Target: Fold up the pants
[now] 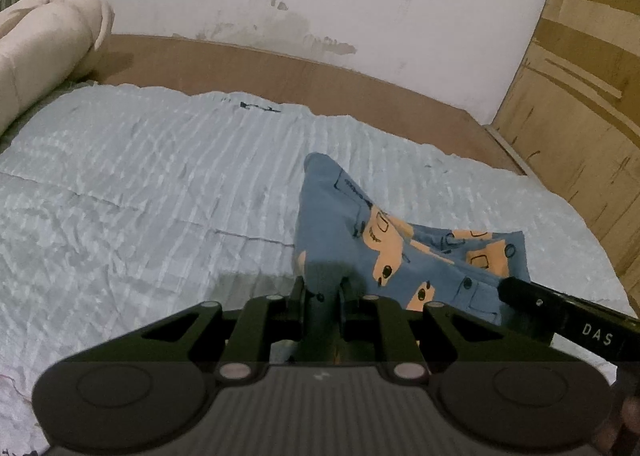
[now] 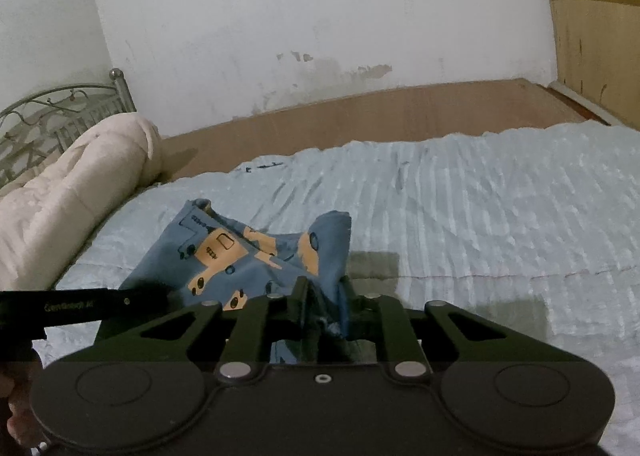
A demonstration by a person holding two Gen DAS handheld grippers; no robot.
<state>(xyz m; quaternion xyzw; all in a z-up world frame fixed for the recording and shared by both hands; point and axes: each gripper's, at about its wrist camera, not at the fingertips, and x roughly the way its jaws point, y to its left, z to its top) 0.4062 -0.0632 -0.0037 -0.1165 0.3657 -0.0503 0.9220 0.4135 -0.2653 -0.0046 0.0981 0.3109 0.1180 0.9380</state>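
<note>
The pants (image 1: 404,244) are blue with an orange truck print and lie bunched on the pale blue bedspread (image 1: 140,196). My left gripper (image 1: 322,290) is shut on the near left edge of the pants and lifts it into a peak. In the right wrist view my right gripper (image 2: 324,298) is shut on the near right edge of the same pants (image 2: 228,252). Each gripper shows in the other's view as a black bar: the right one (image 1: 568,316) at the lower right, the left one (image 2: 80,306) at the lower left.
A rolled cream quilt (image 2: 80,192) lies at the bed's left end by a metal bed rail (image 2: 48,112). A brown board (image 1: 280,68) runs along the far side under a stained white wall. A wooden wardrobe (image 1: 580,96) stands at the right.
</note>
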